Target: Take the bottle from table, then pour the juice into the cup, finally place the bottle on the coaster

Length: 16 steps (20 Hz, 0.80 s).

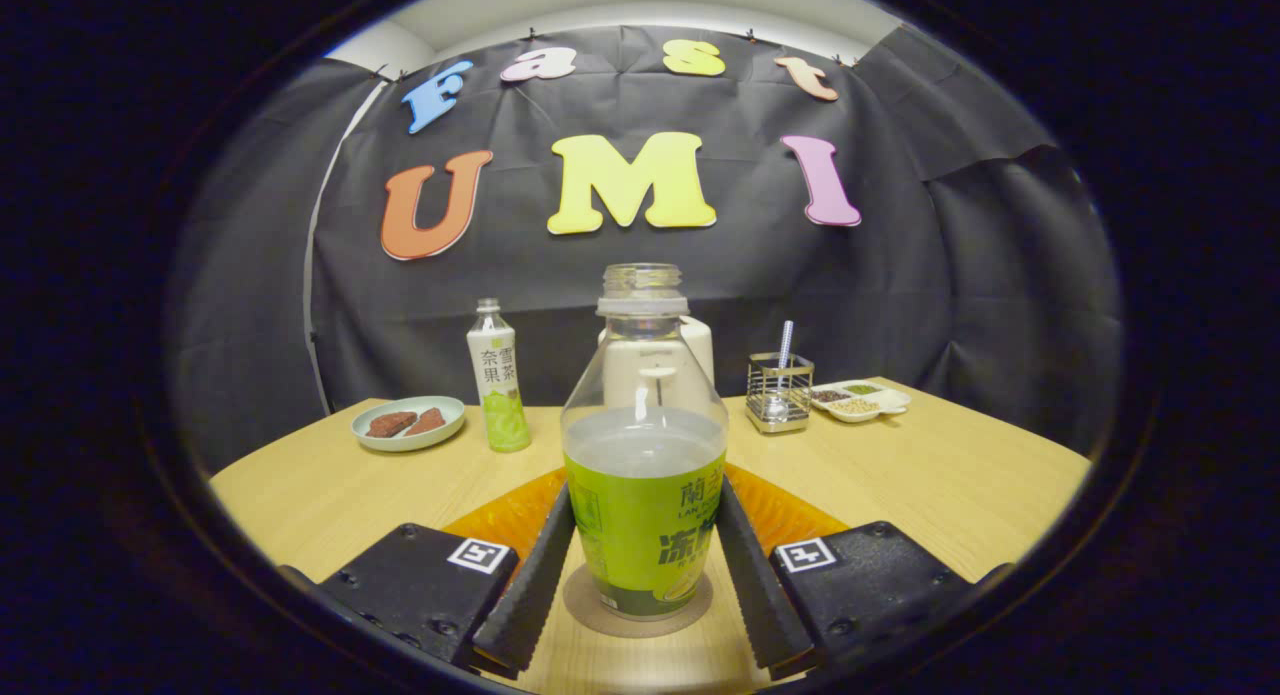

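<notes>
The claw [640, 565] sits nearest, its two fingers flanking the juice bottle [642, 475] at about 9 and 3 o'clock of its label. Both fingers lie against or just beside the bottle's sides; whether they press on it or have let go, I cannot tell. The bottle stands upright and uncapped on a round coaster [590, 607], which lies on the wooden surface [930, 485] between the fingertips. Standing squarely on the coaster suggests the last step, the placing, is done or nearly so, with only the release left. Its green label carries large Chinese characters and small Latin letters beginning "LAN", the rest too small to read. An orange mat [505, 515] lies under and behind the bottle.

Directly beyond the bottle, at 12 o'clock, stands a pale cup [700, 345], seen mostly through the clear neck. At 11 o'clock stands a slimmer capped bottle [498, 380] with Chinese writing, and left of it a plate [408, 422] of brown pieces. At 1 o'clock are a wire holder [779, 392] with a utensil and a divided snack dish [862, 400].
</notes>
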Each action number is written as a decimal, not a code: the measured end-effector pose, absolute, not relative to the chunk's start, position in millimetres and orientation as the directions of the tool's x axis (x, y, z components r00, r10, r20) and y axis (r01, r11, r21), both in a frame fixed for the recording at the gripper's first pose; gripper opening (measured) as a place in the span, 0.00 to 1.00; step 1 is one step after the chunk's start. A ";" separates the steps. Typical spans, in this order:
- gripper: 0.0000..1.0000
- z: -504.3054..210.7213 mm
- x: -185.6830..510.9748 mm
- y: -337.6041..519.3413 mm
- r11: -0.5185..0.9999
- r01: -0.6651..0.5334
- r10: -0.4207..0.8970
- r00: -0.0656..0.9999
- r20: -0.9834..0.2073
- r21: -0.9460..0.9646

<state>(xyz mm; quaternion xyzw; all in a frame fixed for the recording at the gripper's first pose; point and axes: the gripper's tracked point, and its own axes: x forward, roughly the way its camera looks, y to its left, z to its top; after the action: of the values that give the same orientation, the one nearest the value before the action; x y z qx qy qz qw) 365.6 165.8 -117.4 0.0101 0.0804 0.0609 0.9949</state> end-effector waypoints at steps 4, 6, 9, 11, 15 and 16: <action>0.84 -126.3 361.5 169.0 0.990 -0.136 0.138 0.973 -0.185 0.022; 0.91 -124.9 358.9 166.8 0.990 -0.136 0.140 0.973 -0.181 0.039; 1.00 -117.2 354.6 165.3 0.990 -0.134 0.140 0.975 -0.170 0.050; 1.00 -109.1 346.2 166.9 0.989 -0.139 0.146 0.976 -0.162 0.054; 1.00 -87.3 326.2 170.2 0.986 -0.155 0.163 0.977 -0.137 0.061; 1.00 -80.7 319.6 171.5 0.987 -0.155 0.160 0.979 -0.129 0.051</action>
<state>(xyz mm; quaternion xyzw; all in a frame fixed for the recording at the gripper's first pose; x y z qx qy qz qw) 319.6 171.5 -80.7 0.0202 0.0667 0.0792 0.9944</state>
